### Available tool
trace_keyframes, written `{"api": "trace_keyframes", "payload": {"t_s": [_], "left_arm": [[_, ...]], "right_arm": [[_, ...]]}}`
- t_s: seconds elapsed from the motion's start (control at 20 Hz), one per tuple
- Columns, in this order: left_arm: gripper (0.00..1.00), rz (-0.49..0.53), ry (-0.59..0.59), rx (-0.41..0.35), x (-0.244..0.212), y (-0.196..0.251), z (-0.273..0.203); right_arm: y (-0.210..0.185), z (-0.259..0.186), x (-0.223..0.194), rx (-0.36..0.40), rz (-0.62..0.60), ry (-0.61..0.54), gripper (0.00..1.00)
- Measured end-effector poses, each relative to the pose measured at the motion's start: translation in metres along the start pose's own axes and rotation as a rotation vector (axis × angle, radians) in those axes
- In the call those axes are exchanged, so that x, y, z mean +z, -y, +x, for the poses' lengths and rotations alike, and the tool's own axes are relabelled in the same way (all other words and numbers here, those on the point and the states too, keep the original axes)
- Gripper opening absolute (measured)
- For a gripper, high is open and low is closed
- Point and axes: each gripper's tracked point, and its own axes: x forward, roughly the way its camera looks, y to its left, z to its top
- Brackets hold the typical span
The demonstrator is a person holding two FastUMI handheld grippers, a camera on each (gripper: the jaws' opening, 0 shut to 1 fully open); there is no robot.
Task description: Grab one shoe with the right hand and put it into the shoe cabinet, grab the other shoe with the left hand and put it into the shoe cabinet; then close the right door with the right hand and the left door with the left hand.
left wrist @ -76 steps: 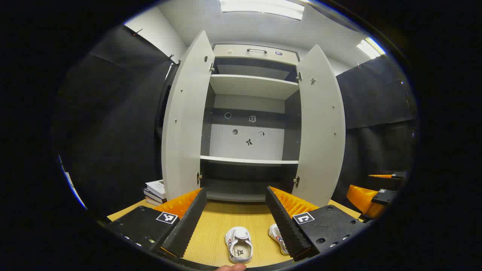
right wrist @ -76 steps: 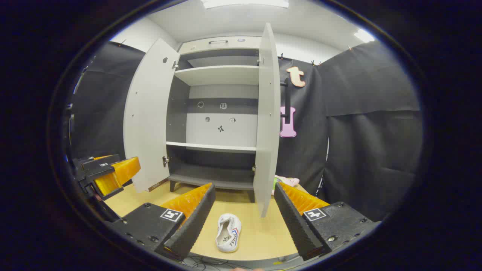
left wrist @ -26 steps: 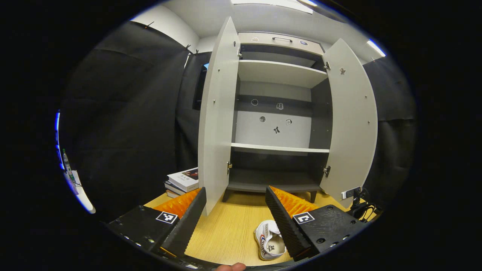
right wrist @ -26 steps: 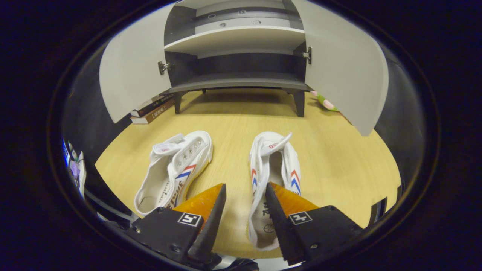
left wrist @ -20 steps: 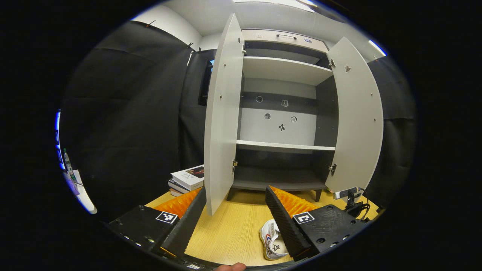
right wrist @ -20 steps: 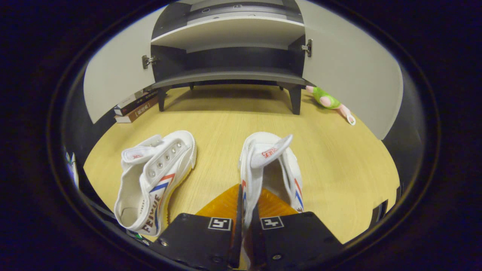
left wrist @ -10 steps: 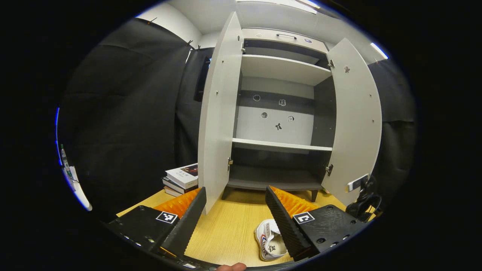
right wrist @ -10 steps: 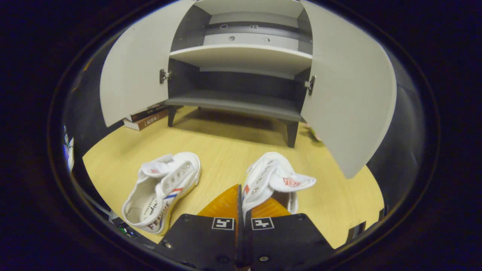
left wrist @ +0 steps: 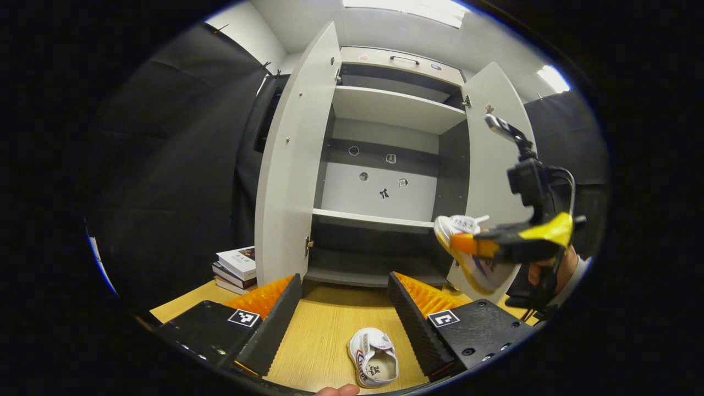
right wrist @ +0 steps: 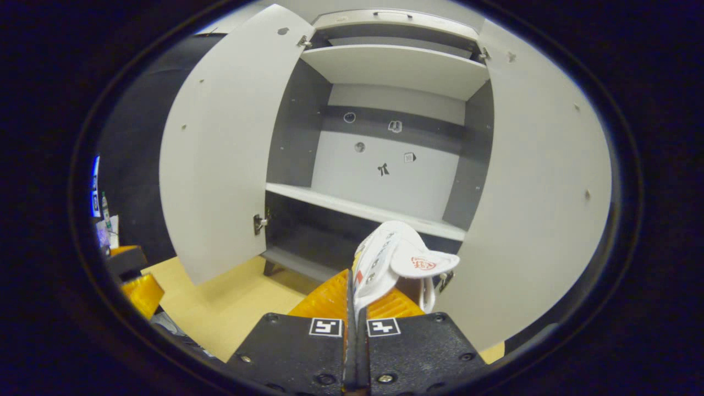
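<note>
My right gripper (right wrist: 352, 291) is shut on the side wall of a white shoe (right wrist: 393, 256) with red and blue stripes, held in the air in front of the open shoe cabinet (right wrist: 385, 137), at about the height of its middle shelf (right wrist: 352, 208). In the left gripper view that shoe (left wrist: 477, 275) hangs in the right gripper (left wrist: 467, 245) before the right door (left wrist: 487, 165). The other white shoe (left wrist: 374, 363) lies on the wooden table (left wrist: 319, 341), just below my open left gripper (left wrist: 345, 279). Both cabinet doors stand wide open.
A stack of books (left wrist: 236, 267) lies on the table left of the cabinet, behind the left door (left wrist: 286, 165). A hand (left wrist: 550, 269) holds the right gripper. The cabinet's shelves carry nothing. Black cloth walls close in both sides.
The right gripper shut on one shoe and has lifted it off the table to the front of the cabinet. The left gripper stays open and has swung slightly, bringing the right gripper into sight.
</note>
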Motion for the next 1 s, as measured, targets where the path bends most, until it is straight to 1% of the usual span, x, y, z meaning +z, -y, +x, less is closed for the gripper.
{"api": "trace_keyframes", "payload": {"t_s": [0.1, 0.2, 0.25, 0.3, 0.35, 0.4, 0.45, 0.5, 0.6, 0.65, 0.7, 0.75, 0.85, 0.9, 0.95, 1.0], "left_arm": [[0.95, -0.027, -0.017, -0.001, -0.006, 0.000, -0.002], [0.95, -0.050, -0.038, 0.001, -0.014, -0.002, -0.002], [0.95, -0.053, -0.046, 0.009, -0.017, -0.007, -0.003], [0.95, -0.050, -0.051, 0.026, -0.020, -0.013, -0.003], [0.95, -0.048, -0.057, 0.042, -0.022, -0.019, -0.003], [0.95, -0.049, -0.060, 0.057, -0.023, -0.025, -0.004], [0.95, -0.052, -0.062, 0.072, -0.024, -0.031, -0.005], [0.95, -0.055, -0.063, 0.086, -0.024, -0.038, -0.004], [0.95, -0.055, -0.066, 0.116, -0.023, -0.051, -0.004], [0.95, -0.052, -0.066, 0.131, -0.023, -0.058, -0.004], [0.96, -0.050, -0.067, 0.144, -0.023, -0.063, -0.004], [0.95, -0.048, -0.068, 0.155, -0.023, -0.068, -0.003], [0.95, -0.040, -0.067, 0.169, -0.023, -0.076, -0.002], [0.95, -0.036, -0.068, 0.174, -0.024, -0.078, -0.001], [0.95, -0.034, -0.072, 0.176, -0.025, -0.080, 0.001], [0.95, -0.034, -0.076, 0.174, -0.026, -0.079, 0.001]], "right_arm": [[0.018, 0.038, 0.040, -0.026, -0.002, -0.005, 0.04], [0.028, 0.074, 0.068, -0.038, 0.002, -0.039, 0.04], [0.028, 0.096, 0.087, -0.044, -0.007, -0.056, 0.04], [0.029, 0.120, 0.105, -0.049, -0.026, -0.088, 0.01], [0.025, 0.142, 0.121, -0.058, -0.046, -0.125, 0.04], [0.018, 0.160, 0.127, -0.064, -0.061, -0.157, 0.04], [0.002, 0.166, 0.141, -0.067, -0.062, -0.195, 0.03], [-0.005, 0.179, 0.149, -0.063, -0.046, -0.232, 0.03], [0.005, 0.197, 0.159, -0.054, 0.001, -0.304, 0.04], [0.020, 0.211, 0.154, -0.057, 0.025, -0.335, 0.04], [0.025, 0.216, 0.151, -0.062, 0.044, -0.362, 0.04], [0.022, 0.220, 0.141, -0.069, 0.051, -0.392, 0.04], [0.022, 0.226, 0.130, -0.077, 0.028, -0.461, 0.04], [0.025, 0.224, 0.129, -0.085, 0.004, -0.478, 0.05], [0.020, 0.223, 0.135, -0.071, 0.008, -0.456, 0.10], [0.020, 0.217, 0.143, -0.074, 0.002, -0.432, 0.19]]}}
